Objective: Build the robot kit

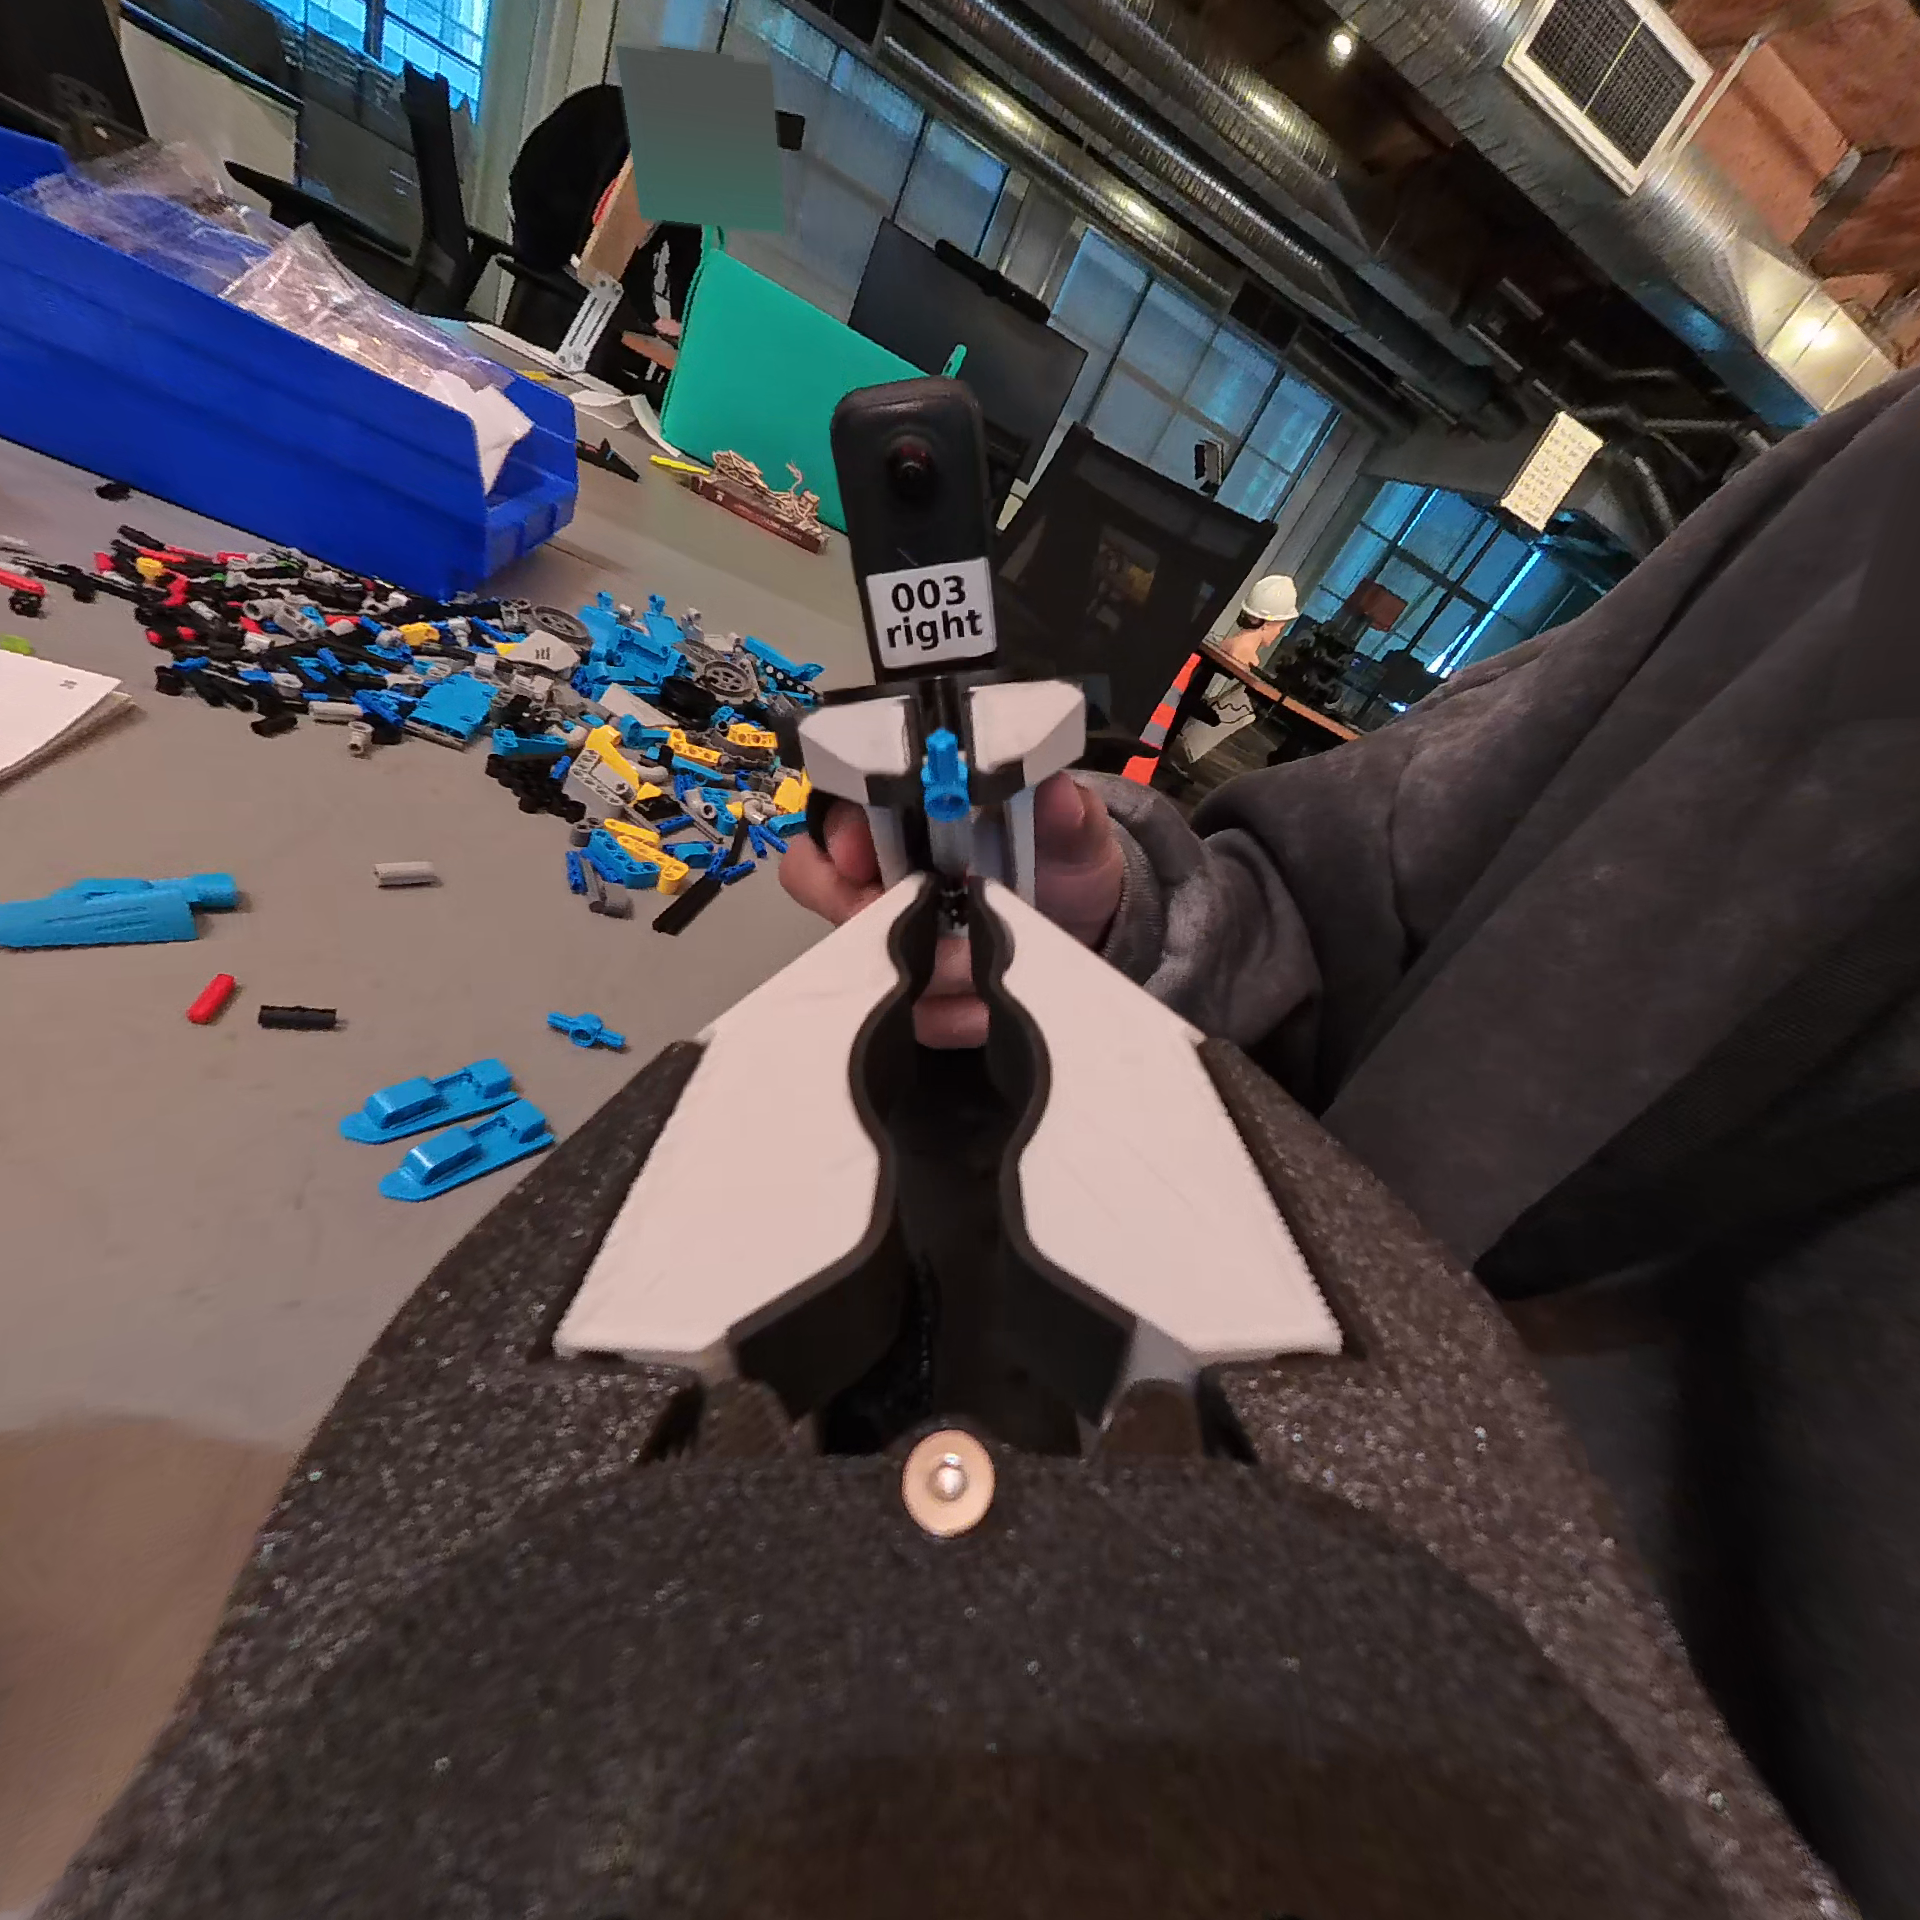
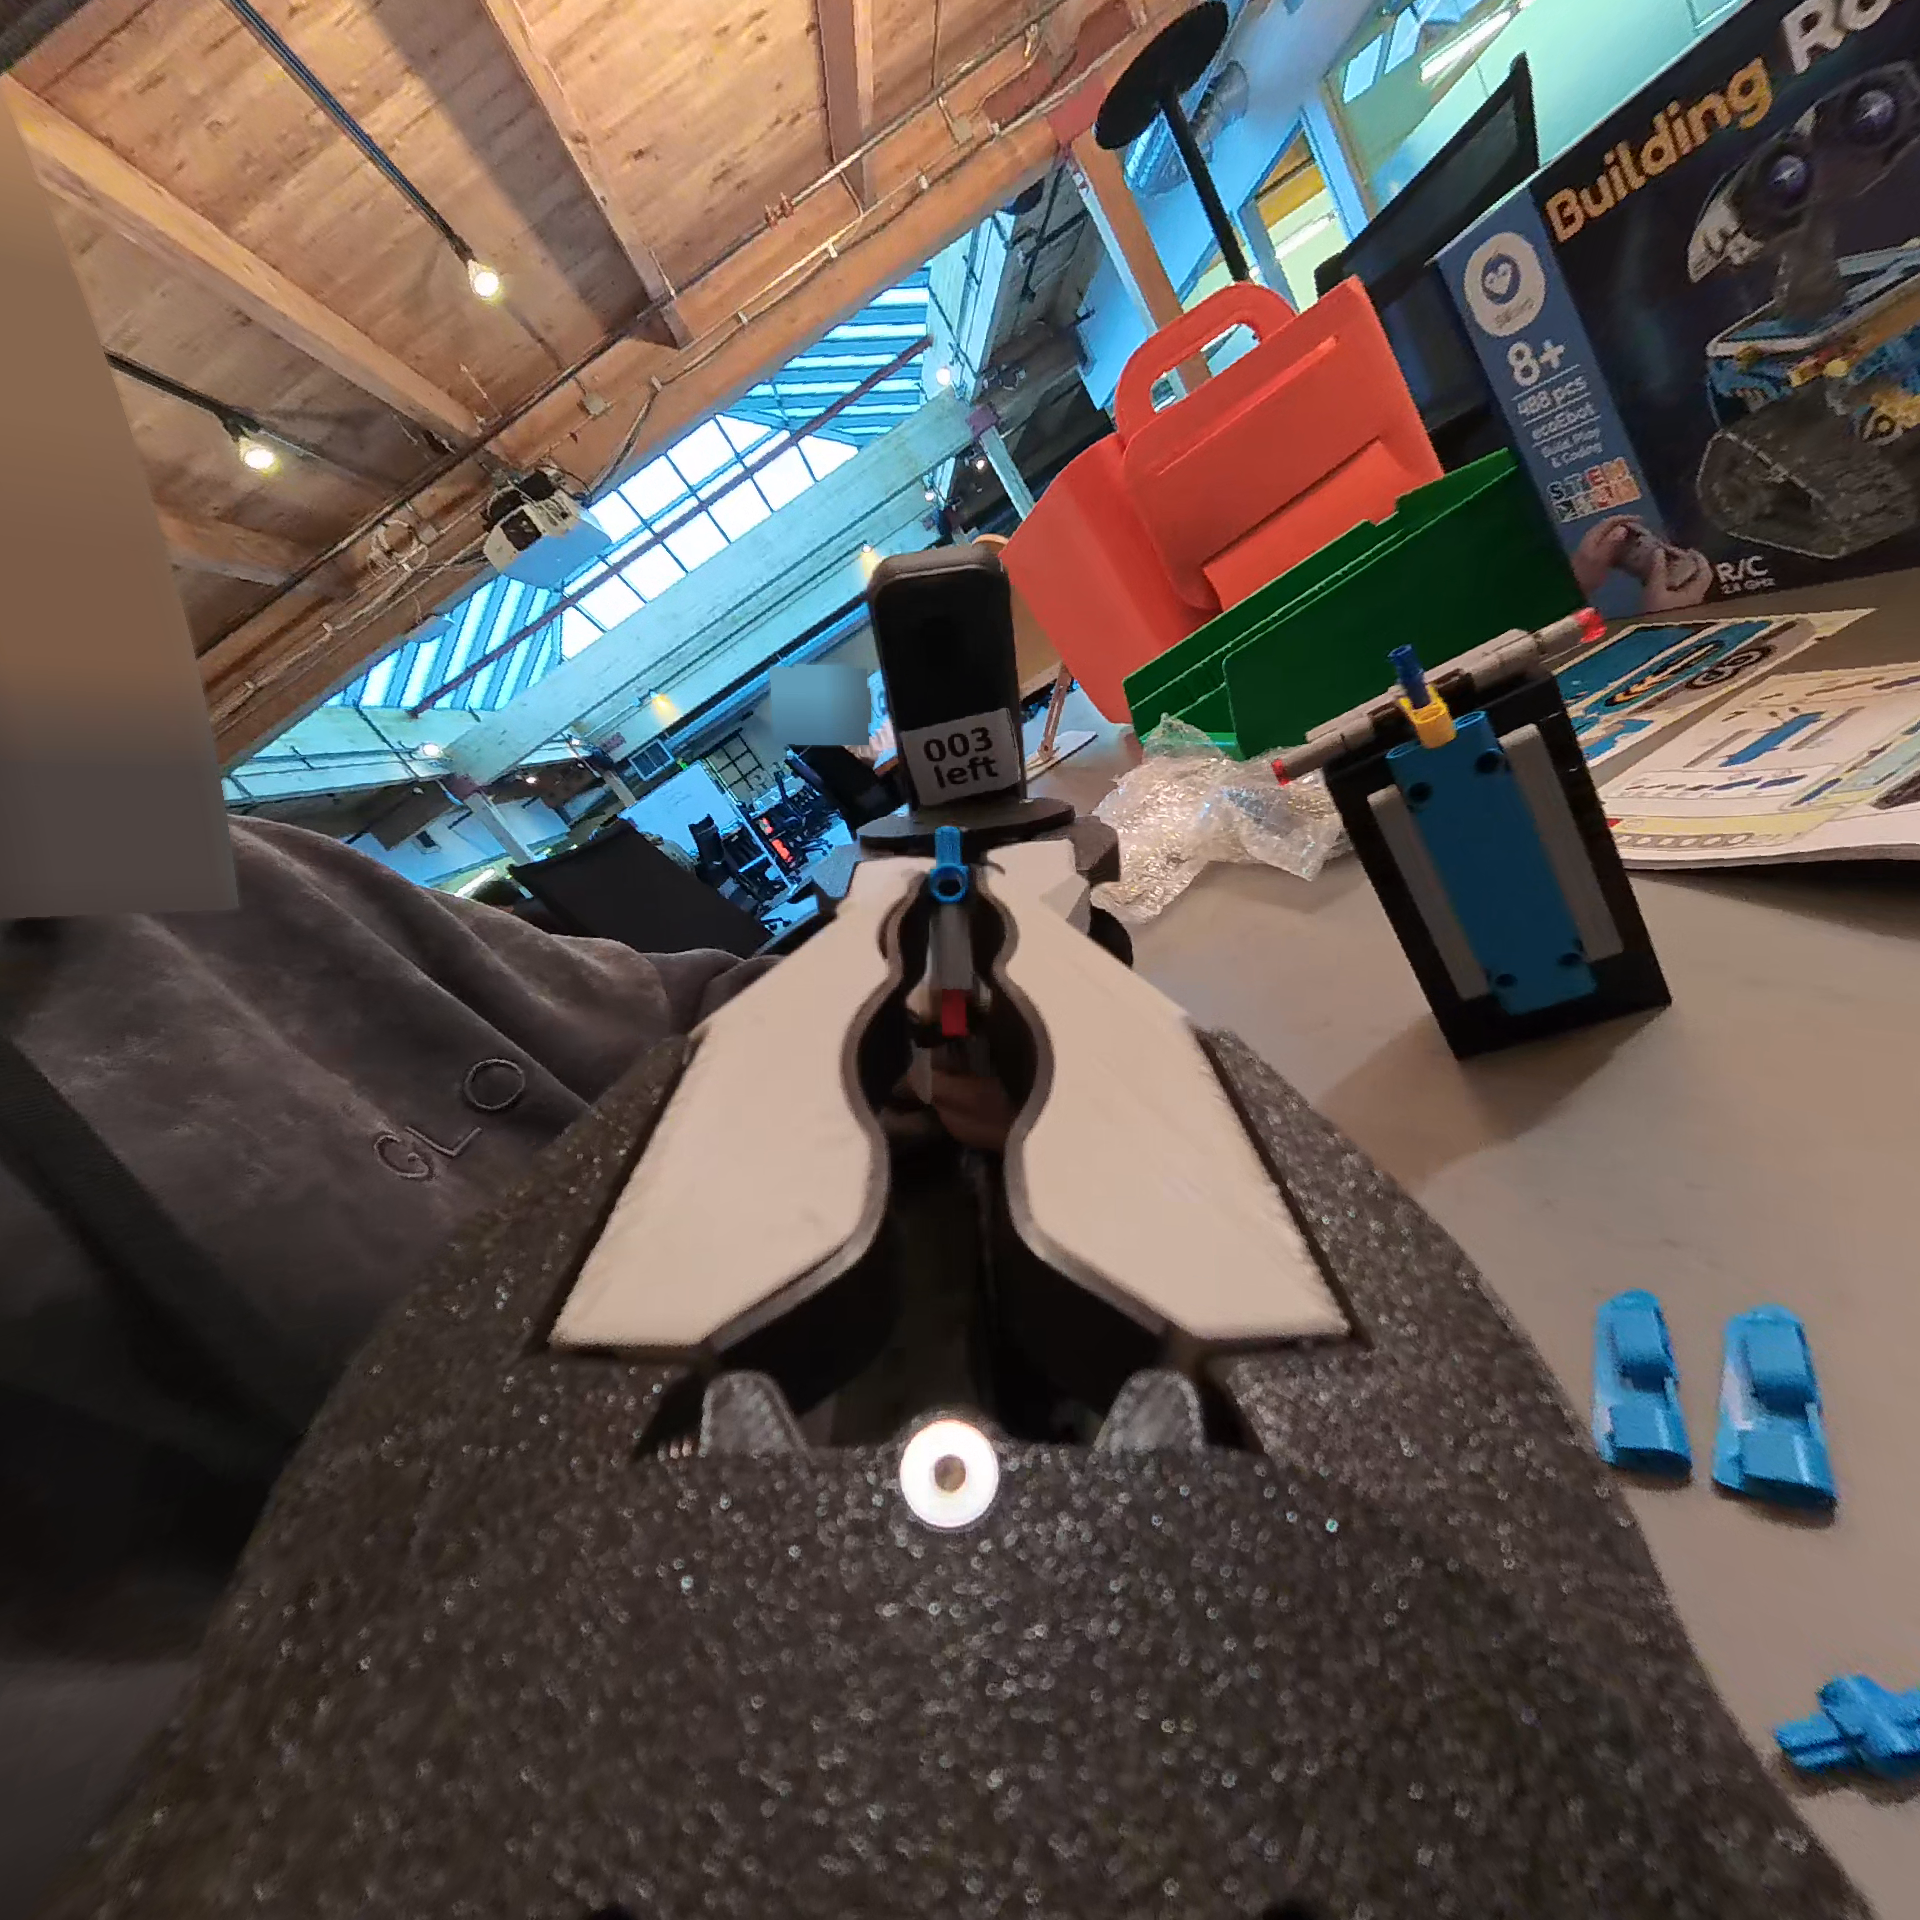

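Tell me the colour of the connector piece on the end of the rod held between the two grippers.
Bright blue connector, clearest in the left wrist view, on a grey rod.

The left wrist view looks forward along its own tool (image 1: 948, 914), tilted, low over the grey bench (image 1: 312, 1195); close ahead it faces the other tool (image 1: 940, 790) head-on, with the loose brick pile (image 1: 468, 686) and blue bin (image 1: 260, 416) off to its left; the right wrist view looks along its own tool (image 2: 951, 977) the opposite way, angled upward to the wooden ceiling (image 2: 416, 156), the bench (image 2: 1455, 1195) on its right; the two cameras face each other at close range; both share the small grey-and-blue piece (image 1: 943, 790) between the tool tips and the pair of blue parts (image 1: 447, 1127) on the bench.
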`<state>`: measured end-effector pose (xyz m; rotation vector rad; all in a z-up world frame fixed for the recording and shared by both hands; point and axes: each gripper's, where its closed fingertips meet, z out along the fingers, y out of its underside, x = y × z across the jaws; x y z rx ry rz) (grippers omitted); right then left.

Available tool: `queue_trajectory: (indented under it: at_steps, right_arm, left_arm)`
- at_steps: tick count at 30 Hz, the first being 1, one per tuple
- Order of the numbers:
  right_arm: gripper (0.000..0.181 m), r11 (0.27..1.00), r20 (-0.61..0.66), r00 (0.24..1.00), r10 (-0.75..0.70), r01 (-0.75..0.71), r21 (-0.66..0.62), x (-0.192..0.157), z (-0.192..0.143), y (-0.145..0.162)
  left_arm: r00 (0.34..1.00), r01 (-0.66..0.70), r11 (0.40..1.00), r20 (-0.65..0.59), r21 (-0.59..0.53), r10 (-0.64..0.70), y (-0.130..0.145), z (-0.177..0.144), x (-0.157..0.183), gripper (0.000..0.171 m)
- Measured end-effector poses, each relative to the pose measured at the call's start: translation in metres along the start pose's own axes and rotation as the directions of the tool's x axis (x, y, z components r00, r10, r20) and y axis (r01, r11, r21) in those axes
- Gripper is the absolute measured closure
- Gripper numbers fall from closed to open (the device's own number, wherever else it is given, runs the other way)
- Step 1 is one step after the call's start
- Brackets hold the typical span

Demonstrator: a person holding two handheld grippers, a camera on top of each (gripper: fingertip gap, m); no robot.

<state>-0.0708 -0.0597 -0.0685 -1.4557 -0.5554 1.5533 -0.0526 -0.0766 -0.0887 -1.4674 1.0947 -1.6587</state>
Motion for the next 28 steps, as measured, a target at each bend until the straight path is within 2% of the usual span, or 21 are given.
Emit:
queue_trajectory:
  at_steps: [11, 13, 15, 17, 21, 23, 25, 28]
  right_arm:
    - [0.174, 1.0, -0.007, 1.0, -0.005, 0.005, -0.011, 0.001, 0.01, 0.006]
    - [0.174, 1.0, -0.006, 1.0, 0.003, -0.003, 0.017, 0.002, 0.006, 0.0]
    - [0.175, 0.995, -0.004, 1.0, 0.031, -0.03, 0.094, 0.004, -0.005, -0.015]
    - [0.175, 0.991, -0.039, 0.997, 0.068, -0.063, 0.12, 0.013, -0.014, -0.019]
    - [0.175, 0.953, 0.059, 0.967, 0.249, -0.255, 0.165, 0.006, -0.004, -0.014]
    - [0.17, 0.906, 0.146, 0.925, 0.352, -0.375, 0.196, -0.001, 0.004, -0.013]
    - [0.175, 0.835, 0.232, 0.867, 0.441, -0.491, 0.248, 0.0, 0.005, -0.016]
    - [0.174, 0.769, 0.281, 0.808, 0.518, -0.584, 0.262, 0.005, 0.007, -0.013]
  left_arm:
    - [1.0, 0.005, 1.0, 0.001, 0.009, -0.005, -0.002, 0.0, 0.0, 0.167]
    - [1.0, 0.002, 1.0, -0.001, 0.015, -0.002, -0.003, -0.001, 0.001, 0.167]
    - [1.0, -0.002, 0.999, 0.006, 0.051, 0.002, -0.01, -0.005, 0.0, 0.167]
    - [1.0, -0.003, 0.991, 0.013, 0.132, 0.001, -0.024, -0.014, -0.002, 0.167]
    - [1.0, -0.007, 0.975, 0.023, 0.221, 0.002, -0.04, -0.022, -0.003, 0.167]
    - [0.999, -0.045, 0.97, 0.037, 0.24, 0.038, -0.043, -0.022, -0.001, 0.168]
    - [0.995, -0.092, 0.962, 0.068, 0.258, 0.077, -0.046, -0.025, -0.001, 0.168]
    - [0.986, -0.151, 0.952, 0.112, 0.266, 0.125, -0.049, -0.027, -0.002, 0.167]
